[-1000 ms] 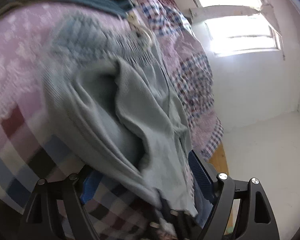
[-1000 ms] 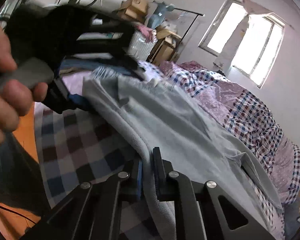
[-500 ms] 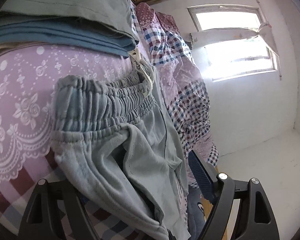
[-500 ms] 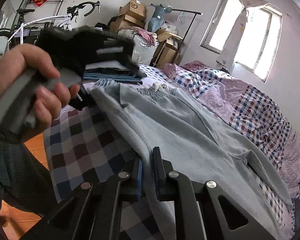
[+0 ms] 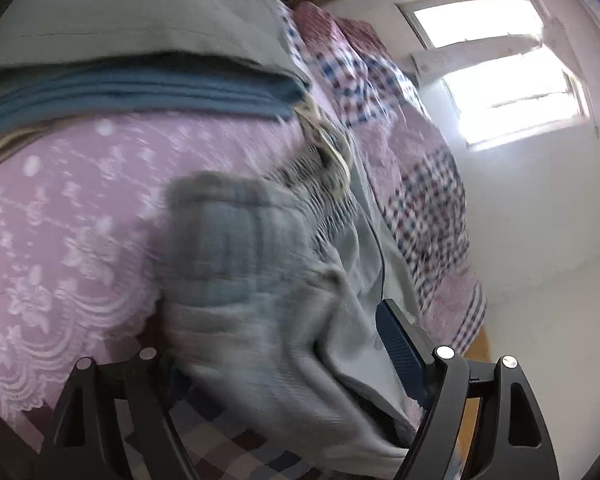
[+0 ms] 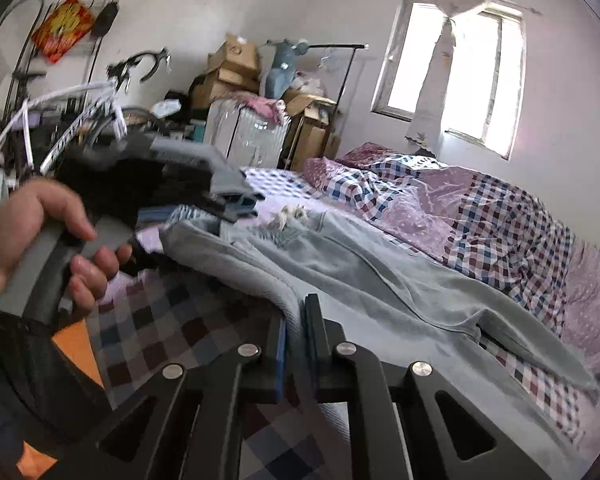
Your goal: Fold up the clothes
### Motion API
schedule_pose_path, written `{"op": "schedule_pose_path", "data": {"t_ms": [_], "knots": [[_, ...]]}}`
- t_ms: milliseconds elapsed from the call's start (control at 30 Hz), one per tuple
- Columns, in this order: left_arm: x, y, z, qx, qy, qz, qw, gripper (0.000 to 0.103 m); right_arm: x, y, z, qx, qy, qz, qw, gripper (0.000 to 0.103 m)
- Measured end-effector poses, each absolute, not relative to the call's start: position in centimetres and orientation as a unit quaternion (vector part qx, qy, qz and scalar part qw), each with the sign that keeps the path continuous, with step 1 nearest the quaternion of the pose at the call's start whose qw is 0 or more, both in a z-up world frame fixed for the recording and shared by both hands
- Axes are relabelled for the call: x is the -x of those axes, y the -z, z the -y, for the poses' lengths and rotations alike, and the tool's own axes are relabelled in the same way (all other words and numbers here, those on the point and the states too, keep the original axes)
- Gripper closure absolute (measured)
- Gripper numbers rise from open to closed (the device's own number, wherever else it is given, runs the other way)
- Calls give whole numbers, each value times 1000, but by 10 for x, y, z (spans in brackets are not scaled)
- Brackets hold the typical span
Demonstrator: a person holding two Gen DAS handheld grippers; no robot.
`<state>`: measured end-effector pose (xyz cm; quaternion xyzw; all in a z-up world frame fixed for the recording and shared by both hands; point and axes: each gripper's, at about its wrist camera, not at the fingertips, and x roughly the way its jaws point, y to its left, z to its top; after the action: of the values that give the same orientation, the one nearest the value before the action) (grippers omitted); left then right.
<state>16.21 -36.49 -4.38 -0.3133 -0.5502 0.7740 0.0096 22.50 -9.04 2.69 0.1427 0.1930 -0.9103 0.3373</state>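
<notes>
A bed (image 6: 500,216) with a plaid and pink quilt fills the room below a bright window (image 6: 460,76). Grey sweatpants (image 6: 380,280) lie spread across the bed, just beside a stack of folded clothes (image 5: 132,80). The right gripper (image 6: 296,320) pinches their edge, while the left gripper (image 5: 284,364), fingers spread wide, straddles the waistband.

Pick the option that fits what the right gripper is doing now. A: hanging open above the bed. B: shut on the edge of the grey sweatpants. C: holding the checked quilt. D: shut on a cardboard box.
B: in the right wrist view the right gripper has its jaws closed with the edge of the grey sweatpants pinched between them.
</notes>
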Motion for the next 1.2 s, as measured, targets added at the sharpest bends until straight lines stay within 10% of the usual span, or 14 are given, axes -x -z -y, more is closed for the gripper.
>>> {"op": "schedule_pose_path", "data": {"t_ms": [300, 567, 1200], "knots": [[-153, 48, 358, 325, -763, 557, 48, 21, -225, -13, 99, -167, 893, -215, 359, 95], [-154, 53, 355, 341, -761, 551, 32, 86, -229, 10, 111, -180, 879, -263, 354, 93], [-160, 21, 358, 273, -791, 545, 52, 96, -254, 71, 64, -189, 845, -448, 224, 71]]}}
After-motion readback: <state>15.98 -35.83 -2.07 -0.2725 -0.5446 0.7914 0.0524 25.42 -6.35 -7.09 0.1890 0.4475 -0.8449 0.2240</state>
